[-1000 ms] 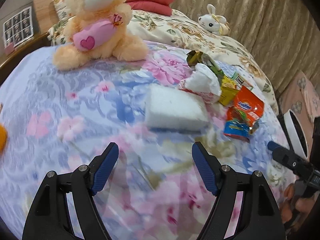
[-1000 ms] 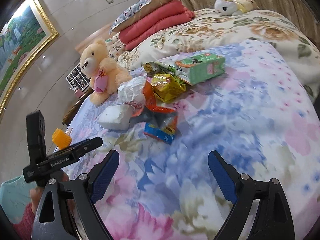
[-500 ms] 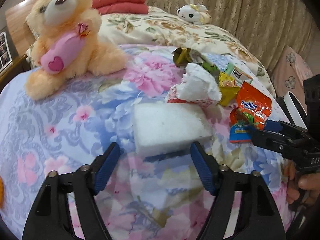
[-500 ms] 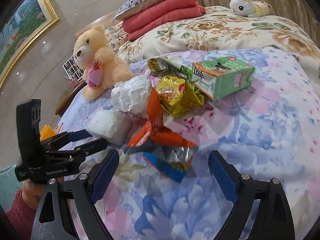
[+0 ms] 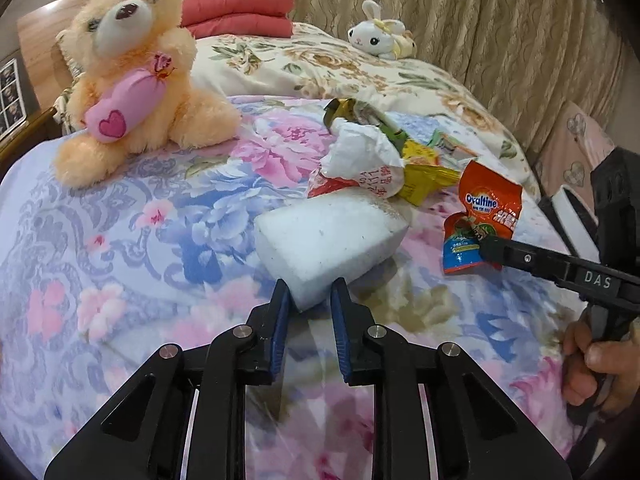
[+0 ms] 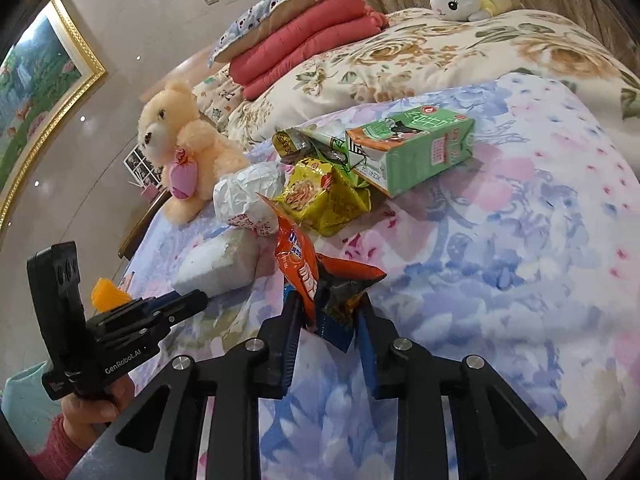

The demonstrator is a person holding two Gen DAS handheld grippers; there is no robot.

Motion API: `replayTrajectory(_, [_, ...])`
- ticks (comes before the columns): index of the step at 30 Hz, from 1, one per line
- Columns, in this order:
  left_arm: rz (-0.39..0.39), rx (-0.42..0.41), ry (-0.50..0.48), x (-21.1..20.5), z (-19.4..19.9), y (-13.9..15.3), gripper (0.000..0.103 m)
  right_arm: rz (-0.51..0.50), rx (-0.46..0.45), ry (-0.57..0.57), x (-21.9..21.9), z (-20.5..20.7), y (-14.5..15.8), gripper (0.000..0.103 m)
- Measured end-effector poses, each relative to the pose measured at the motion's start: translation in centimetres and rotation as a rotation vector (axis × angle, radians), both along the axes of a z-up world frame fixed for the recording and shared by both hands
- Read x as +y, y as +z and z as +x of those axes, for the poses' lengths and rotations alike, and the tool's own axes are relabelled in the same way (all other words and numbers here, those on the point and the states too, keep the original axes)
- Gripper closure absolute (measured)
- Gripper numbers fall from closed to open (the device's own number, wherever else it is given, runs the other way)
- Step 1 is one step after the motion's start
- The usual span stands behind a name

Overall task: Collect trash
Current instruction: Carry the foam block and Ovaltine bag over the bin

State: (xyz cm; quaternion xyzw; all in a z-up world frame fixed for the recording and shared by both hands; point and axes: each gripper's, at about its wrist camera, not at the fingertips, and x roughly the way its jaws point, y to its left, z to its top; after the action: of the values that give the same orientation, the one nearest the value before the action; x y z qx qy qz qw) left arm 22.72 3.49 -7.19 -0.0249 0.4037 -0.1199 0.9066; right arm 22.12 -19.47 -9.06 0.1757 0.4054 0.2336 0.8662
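A white foam block (image 5: 328, 240) lies on the flowered bedspread; my left gripper (image 5: 307, 300) is shut on its near corner. It also shows in the right wrist view (image 6: 218, 266). My right gripper (image 6: 325, 312) is shut on the lower end of an orange Ovaltine wrapper (image 6: 298, 264), also seen in the left wrist view (image 5: 486, 216). Behind lie a crumpled white paper wrapper (image 5: 364, 160), a yellow snack bag (image 6: 320, 196), a green drink carton (image 6: 412, 148) and a dark gold wrapper (image 5: 340, 110).
A peach teddy bear (image 5: 132, 80) sits at the back left of the bed. A white bunny toy (image 5: 380, 38) rests on the floral quilt (image 5: 320, 68) near red folded blankets (image 5: 240, 12). A curtain (image 5: 500, 20) hangs behind. An orange object (image 6: 106, 294) lies at the left.
Both grippers moved forward and closed: the left on the foam block's corner, the right on the orange wrapper, which now stands up between its fingers.
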Motion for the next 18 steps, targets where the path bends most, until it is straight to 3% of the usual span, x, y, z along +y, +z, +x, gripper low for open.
replayTrajectory(5, [-0.051,-0.012,-0.007,-1.3,-2.1,0.5,0.084,0.025,-0.003,-0.027,-1.8,-1.9,0.2,0.077])
replayTrajectory(18, [-0.074,-0.030,-0.130,-9.0,-4.6,1.6,0.084,-0.025,-0.080,-0.167,-8.2,-7.3,2.0,0.077])
